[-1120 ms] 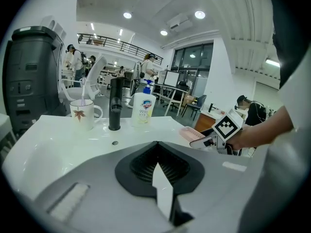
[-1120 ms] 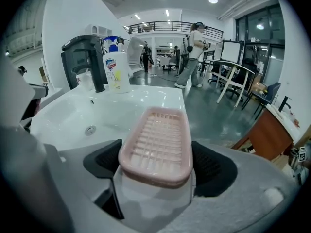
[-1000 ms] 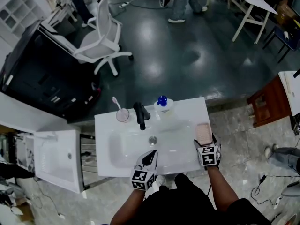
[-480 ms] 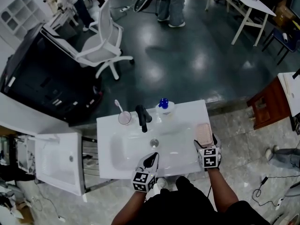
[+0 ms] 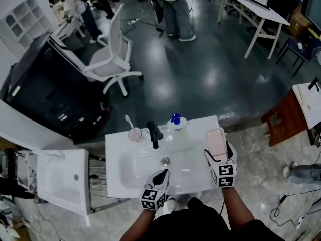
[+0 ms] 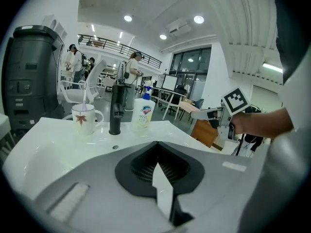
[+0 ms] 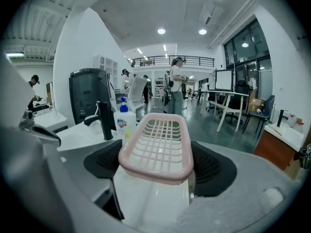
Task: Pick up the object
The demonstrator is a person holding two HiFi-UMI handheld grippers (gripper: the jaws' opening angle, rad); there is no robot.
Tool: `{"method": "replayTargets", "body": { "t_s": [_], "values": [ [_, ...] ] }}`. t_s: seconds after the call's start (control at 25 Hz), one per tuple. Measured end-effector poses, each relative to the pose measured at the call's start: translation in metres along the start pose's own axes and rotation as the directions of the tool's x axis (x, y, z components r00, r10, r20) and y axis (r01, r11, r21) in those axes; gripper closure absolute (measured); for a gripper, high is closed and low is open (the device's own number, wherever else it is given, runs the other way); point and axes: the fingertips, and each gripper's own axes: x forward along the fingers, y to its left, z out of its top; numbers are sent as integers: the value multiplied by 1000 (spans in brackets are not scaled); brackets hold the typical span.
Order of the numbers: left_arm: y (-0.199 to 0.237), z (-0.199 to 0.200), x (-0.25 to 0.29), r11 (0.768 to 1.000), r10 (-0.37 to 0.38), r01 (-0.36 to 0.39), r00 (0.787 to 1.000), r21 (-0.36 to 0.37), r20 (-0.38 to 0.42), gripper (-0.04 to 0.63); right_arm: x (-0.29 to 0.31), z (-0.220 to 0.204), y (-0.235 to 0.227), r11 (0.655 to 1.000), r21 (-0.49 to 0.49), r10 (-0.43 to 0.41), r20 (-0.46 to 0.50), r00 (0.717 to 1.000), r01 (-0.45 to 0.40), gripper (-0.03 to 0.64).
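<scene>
- Your right gripper (image 5: 217, 153) grips the tray (image 7: 158, 142), jaws wide, seemingly clear of the worktop (image 5: 111, 154)
- Pickup looks almost done
- Your left gripper (image 5: 161, 173) is closed, empty

Pale pink slotted soap tray (image 7: 156, 144), roughly level, clamped between jaws, above washbasin (image 5: 193, 129) right side

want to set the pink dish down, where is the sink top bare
Bare: the left strip of the sink top nearer than the cup, the basin, and the back right corner between the soap bottle and the pink dish held in the right gripper. Crowded: the back rim, with cup, faucet and bottle in a row.
</scene>
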Motion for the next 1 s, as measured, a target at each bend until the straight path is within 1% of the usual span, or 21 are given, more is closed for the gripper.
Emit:
{"method": "replayTargets", "body": {
  "t_s": [0.12, 0.28, 0.44, 0.64, 0.76, 1.0],
  "values": [
    [1, 8, -3, 1000, -6, 6, 1000, 4, 22, 578, -14, 31, 7, 1000, -6, 3, 78, 997, -2, 176],
    [1, 28, -7, 1000, -20, 19, 998, 16, 52, 578, -34, 69, 14, 1000, -23, -1, 167, 986, 5, 176],
    [6, 46, -7, 999, -28, 23, 994, 45, 107, 578, -49, 92, 19, 999, -40, -7, 229, 973, 17, 176],
    [11, 71, -9, 996, -27, 13, 987, 83, 161, 578, -59, 108, 30, 998, -55, -6, 276, 961, 22, 176],
    [11, 78, -12, 996, -24, 7, 982, 89, 185, 578, -66, 112, 33, 997, -67, -5, 291, 957, 26, 176],
    [15, 70, -17, 997, -16, 2, 983, 77, 181, 578, -70, 113, 36, 996, -78, -21, 294, 955, 46, 176]
  ]
}}
